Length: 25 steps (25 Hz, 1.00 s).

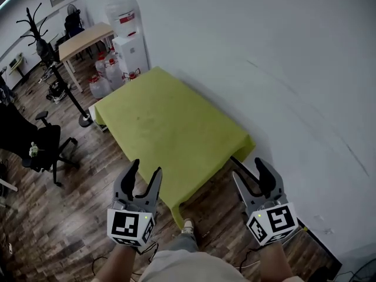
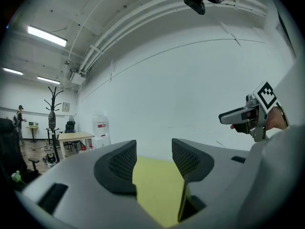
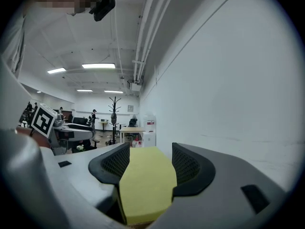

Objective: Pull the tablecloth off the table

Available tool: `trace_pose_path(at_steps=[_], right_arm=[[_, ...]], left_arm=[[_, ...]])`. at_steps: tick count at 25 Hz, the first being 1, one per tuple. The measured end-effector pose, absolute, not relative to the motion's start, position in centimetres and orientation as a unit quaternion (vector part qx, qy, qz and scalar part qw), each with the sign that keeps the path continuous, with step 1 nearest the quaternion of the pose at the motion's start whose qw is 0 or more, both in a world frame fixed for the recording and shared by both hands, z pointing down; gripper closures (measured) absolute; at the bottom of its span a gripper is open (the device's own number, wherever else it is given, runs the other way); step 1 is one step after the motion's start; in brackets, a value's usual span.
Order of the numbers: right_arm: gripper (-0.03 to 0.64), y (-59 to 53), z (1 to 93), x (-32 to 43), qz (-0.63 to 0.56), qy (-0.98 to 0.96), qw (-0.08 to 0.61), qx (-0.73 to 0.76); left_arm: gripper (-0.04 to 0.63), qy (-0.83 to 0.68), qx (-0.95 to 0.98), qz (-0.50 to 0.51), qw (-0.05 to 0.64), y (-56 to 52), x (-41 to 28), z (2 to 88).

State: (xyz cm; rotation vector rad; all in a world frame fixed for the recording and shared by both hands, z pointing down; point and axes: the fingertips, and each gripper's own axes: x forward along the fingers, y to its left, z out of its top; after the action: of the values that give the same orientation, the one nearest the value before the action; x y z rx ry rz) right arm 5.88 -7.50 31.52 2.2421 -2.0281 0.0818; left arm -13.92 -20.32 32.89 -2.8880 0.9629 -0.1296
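Left claw (image 1: 147, 167) wide, empty | right claw (image 1: 247, 168) wide, empty | tablecloth (image 1: 170, 128) just ahead, untouched

Table (image 1: 238, 162) on wood floor (image 1: 88, 216), by white wall (image 1: 264, 51); yellow-green tablecloth (image 1: 170, 128) spread flat over whole top, edges hanging down.

place: office | evidence: swivel chair (image 1: 46, 147), coat stand (image 2: 52, 120), water dispenser (image 1: 130, 49)
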Motion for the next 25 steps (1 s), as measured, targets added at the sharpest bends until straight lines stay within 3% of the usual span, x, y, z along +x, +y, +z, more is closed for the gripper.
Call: trace_pose_path(at_steps=[9,25], right_arm=[[0.331,-18.1,30.8,9.0,0.023,-0.692,0.065,0.719],[0.331,-29.9,31.8,13.2,0.033,-0.792,0.069,0.606]], left_arm=[[0.364,0.344,-0.938,-0.042,0.023,-29.2,-11.7,33.5],[0.364,0.468,-0.881,-0.069,0.001,-33.4,-10.4,33.6]])
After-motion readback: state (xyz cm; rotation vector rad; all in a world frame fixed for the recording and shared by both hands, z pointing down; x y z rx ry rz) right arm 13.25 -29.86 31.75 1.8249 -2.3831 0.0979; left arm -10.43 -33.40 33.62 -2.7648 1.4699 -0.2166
